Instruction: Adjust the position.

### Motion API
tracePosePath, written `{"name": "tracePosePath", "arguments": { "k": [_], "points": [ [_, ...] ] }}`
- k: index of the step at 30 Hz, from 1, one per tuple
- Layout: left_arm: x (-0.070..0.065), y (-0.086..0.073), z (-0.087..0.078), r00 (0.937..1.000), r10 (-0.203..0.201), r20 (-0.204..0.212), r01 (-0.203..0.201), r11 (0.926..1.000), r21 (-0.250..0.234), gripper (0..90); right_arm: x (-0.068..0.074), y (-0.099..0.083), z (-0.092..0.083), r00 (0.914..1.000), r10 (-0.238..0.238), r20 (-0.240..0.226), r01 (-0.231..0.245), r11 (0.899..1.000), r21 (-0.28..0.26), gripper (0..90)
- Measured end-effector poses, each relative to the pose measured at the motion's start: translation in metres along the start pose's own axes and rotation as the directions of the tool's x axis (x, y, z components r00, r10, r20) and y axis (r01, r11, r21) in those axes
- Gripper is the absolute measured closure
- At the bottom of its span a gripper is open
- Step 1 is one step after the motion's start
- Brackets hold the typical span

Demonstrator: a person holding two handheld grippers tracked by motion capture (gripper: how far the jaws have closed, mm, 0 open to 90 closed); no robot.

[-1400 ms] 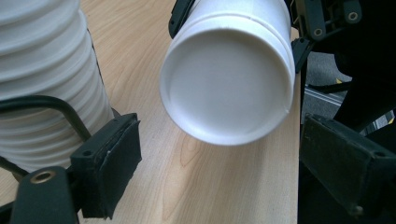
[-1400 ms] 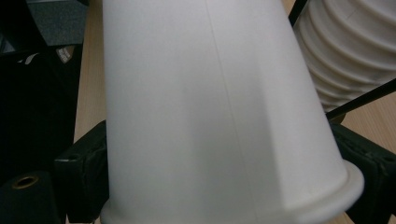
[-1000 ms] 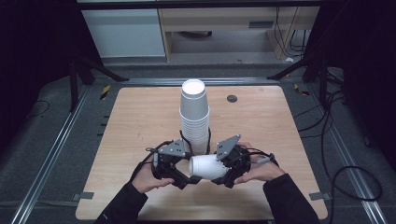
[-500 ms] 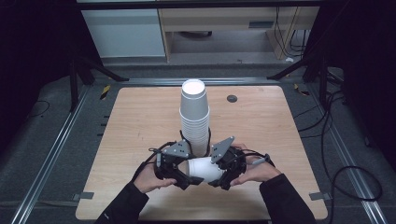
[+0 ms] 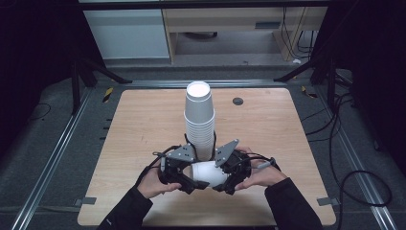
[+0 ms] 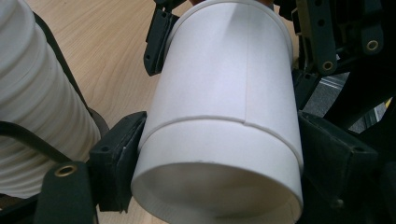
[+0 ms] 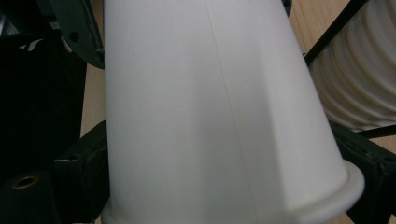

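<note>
High view showed my two hands near the front edge of the light wooden counter (image 5: 143, 124), holding a single white paper cup (image 5: 208, 173) on its side between them, just in front of the tall stack of white paper cups (image 5: 200, 120) standing upside down at the counter's middle. My left fingers (image 5: 187, 182) had just been closing, and in the left gripper view they sat on either side of the cup's base end (image 6: 219, 140), the pads touching its wall; a seam-like ridge ran round the cup there, so I judged two cups might be nested. My right fingers (image 5: 229, 184) were clamped across the cup's rim end (image 7: 224, 116), the rolled lip sitting just inside the pads in the right gripper view. I judged that I held both ends so that one hand could steady the cup while the other pulled or twisted. The stack stayed close by, touching neither hand as far as I could tell.
</note>
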State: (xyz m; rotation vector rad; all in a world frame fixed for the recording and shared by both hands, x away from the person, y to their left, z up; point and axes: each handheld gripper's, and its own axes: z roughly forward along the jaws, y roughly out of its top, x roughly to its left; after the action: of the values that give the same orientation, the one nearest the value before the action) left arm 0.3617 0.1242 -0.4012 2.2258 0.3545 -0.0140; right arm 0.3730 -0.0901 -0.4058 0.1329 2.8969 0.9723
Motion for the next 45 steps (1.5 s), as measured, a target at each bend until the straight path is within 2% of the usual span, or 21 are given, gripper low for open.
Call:
{"name": "tracePosePath", "arguments": {
  "k": [16,34,40,45],
  "points": [
    [-0.0007,0.0003,-0.0021,1.0000,-0.003,-0.003,0.003,0.9999,-0.012,21.8,-0.0008,0.0005,-0.0002,1.0000,0.007,-0.002,-0.007,1.000,0.003,6.8],
    [-0.0012,0.0004,-0.0052,1.0000,-0.002,-0.004,0.002,0.9995,-0.030,22.7,-0.0013,-0.0002,-0.0024,0.9999,0.011,0.000,-0.011,1.000,-0.019,6.2],
    [-0.0008,0.0005,-0.0047,0.9999,0.002,0.012,-0.002,0.9998,-0.021,22.7,-0.0004,-0.0008,-0.0038,0.9999,0.010,-0.006,-0.010,1.000,-0.009,8.3],
    [0.0005,0.0001,-0.0058,0.9999,0.002,0.017,-0.001,0.9993,-0.037,21.4,-0.0003,-0.0011,-0.0068,0.9999,0.010,0.002,-0.010,1.000,-0.023,8.9]
  ]
}}
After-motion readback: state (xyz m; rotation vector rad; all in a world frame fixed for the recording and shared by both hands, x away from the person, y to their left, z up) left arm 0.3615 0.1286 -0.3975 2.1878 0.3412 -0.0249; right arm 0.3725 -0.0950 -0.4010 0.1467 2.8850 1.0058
